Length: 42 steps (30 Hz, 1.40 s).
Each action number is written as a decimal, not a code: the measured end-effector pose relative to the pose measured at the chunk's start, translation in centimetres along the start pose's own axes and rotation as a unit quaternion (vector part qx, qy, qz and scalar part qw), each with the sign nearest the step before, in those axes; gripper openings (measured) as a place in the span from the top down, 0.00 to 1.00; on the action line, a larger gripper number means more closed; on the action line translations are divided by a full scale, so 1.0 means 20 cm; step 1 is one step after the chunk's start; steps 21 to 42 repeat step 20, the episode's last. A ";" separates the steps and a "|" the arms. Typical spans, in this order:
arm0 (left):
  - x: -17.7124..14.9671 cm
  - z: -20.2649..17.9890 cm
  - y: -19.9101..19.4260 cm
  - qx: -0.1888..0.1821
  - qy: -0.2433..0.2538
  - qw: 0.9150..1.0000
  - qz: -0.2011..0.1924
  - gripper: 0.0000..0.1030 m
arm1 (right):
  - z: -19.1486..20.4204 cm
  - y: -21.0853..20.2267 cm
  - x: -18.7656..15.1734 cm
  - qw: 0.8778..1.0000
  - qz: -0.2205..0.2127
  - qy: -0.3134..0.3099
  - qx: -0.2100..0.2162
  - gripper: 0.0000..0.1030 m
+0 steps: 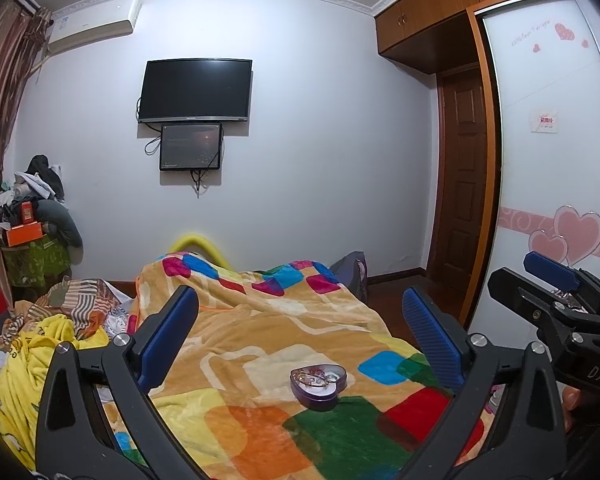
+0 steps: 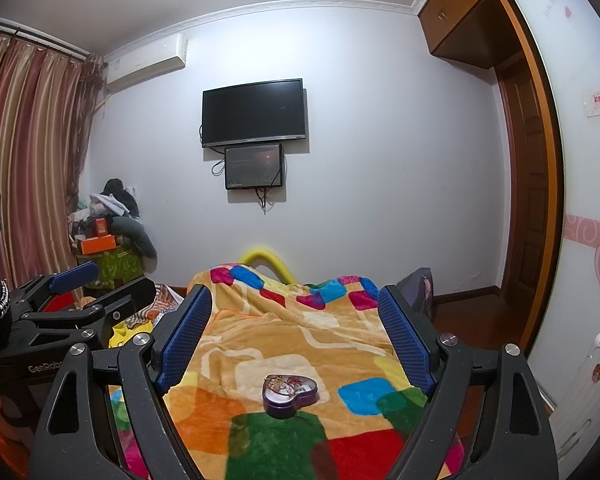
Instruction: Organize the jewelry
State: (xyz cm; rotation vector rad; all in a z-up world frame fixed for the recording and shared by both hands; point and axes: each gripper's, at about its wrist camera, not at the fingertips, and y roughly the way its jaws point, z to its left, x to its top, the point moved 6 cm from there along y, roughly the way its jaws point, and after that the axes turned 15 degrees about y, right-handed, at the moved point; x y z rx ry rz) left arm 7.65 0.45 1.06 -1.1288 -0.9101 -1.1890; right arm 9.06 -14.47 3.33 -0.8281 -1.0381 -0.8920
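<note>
Sitting on the patchwork fleece blanket covering the bed, the purple heart-shaped tin is holding tangled jewelry too small to distinguish. Left tongs and right tongs are hovering wide open, empty.

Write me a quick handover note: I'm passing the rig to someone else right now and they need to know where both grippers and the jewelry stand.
Left gripper: jaws open, empty, held above the bed.
Right gripper: jaws open, empty, alongside the left at about the same height.
Heart-shaped tin: purple, lid off or absent, resting on the colourful blanket ahead of both grippers. Jewelry lies inside it; pieces are too small to tell apart.
Done: cannot tell; no loose jewelry shows on the blanket.
Left: neither gripper touches the tin yet. Likely next is to bring one down to it; check for a lid, none is in view.
</note>
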 end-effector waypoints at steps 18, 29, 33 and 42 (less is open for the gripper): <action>-0.02 0.00 0.01 -0.007 -0.001 1.000 0.003 0.00 | -0.01 0.01 -0.01 1.000 0.007 0.006 -0.005 0.20; -0.02 0.00 0.01 -0.006 -0.001 1.000 0.005 0.00 | -0.01 0.01 -0.02 1.000 0.008 0.007 -0.005 0.20; -0.02 0.00 0.01 -0.006 -0.001 1.000 0.005 0.00 | -0.01 0.01 -0.02 1.000 0.008 0.007 -0.005 0.20; -0.02 0.00 0.01 -0.006 -0.001 1.000 0.005 0.00 | -0.01 0.01 -0.02 1.000 0.008 0.007 -0.005 0.20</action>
